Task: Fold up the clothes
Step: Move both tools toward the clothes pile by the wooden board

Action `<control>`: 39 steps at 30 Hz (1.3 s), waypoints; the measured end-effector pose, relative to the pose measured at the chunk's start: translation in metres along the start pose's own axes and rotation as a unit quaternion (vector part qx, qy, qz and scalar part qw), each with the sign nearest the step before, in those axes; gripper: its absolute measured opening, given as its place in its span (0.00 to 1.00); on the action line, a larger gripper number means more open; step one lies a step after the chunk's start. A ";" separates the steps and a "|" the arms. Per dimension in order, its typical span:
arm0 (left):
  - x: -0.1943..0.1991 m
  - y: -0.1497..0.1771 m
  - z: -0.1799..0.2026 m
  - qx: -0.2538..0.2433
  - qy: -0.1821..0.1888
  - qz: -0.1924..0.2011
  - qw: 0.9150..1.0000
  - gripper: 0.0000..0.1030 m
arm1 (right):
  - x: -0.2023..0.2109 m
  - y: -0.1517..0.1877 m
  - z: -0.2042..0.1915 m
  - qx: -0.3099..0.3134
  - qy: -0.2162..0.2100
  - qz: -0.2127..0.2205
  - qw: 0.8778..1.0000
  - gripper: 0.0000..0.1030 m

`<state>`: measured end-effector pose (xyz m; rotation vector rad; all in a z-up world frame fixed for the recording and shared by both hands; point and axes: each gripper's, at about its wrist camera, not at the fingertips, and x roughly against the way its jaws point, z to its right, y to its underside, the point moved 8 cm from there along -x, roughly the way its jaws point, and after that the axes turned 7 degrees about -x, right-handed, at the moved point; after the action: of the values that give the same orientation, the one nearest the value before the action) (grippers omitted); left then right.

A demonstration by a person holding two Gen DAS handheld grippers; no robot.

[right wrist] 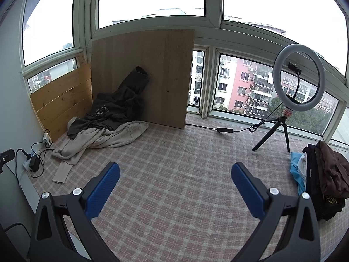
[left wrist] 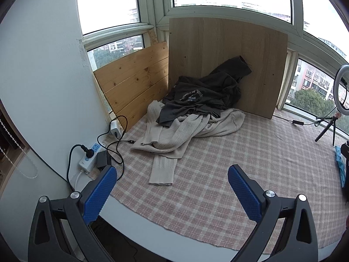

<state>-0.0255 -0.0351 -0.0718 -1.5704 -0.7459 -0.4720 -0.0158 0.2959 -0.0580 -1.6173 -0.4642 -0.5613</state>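
Both my grippers hang over the plaid cloth (right wrist: 174, 152) with nothing in them: the left gripper (left wrist: 172, 174) has its jaws spread wide, and the right gripper (right wrist: 175, 172) is just as wide. I judge this to be the start of a garment: choosing one from the heap and reaching for it. The heap sits in the far left corner against the leaning board (left wrist: 229, 50), well apart from both of my grippers. A dark shirt (left wrist: 200, 96) with white lettering lies on top, one sleeve propped up against the board, and a cream sweater (left wrist: 181, 131) is crumpled under it, one sleeve trailing toward me. At the right edge is a stack of clothes (right wrist: 322, 174), probably already folded, near the ring light (right wrist: 298, 78). Next I should go forward and left, take the shirt by two separated points, perhaps the shoulders, and drag it onto the open cloth to spread it. I should steer clear of the cables (left wrist: 113, 135) and power strip (left wrist: 89, 157) along the left wall.
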 end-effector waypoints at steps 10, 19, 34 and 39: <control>0.011 -0.004 -0.035 0.025 -0.048 0.000 0.999 0.99 | -0.019 -0.015 -0.034 0.013 -0.048 0.004 0.999 1.00; -0.010 -0.014 -0.061 0.026 -0.041 -0.003 0.999 0.99 | -0.035 -0.026 -0.069 0.025 -0.044 0.004 0.999 1.00; -0.077 -0.071 -0.113 -0.010 0.019 0.022 1.000 0.99 | -0.087 -0.060 -0.145 0.027 -0.035 0.005 0.999 1.00; -0.108 -0.088 -0.114 -0.021 0.041 0.023 0.999 0.99 | -0.124 -0.070 -0.176 0.039 -0.048 -0.003 0.998 1.00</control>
<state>-0.1491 -0.1658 -0.0659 -1.5949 -0.6384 -0.5179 -0.1726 0.1323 -0.0626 -1.5729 -0.5559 -0.4669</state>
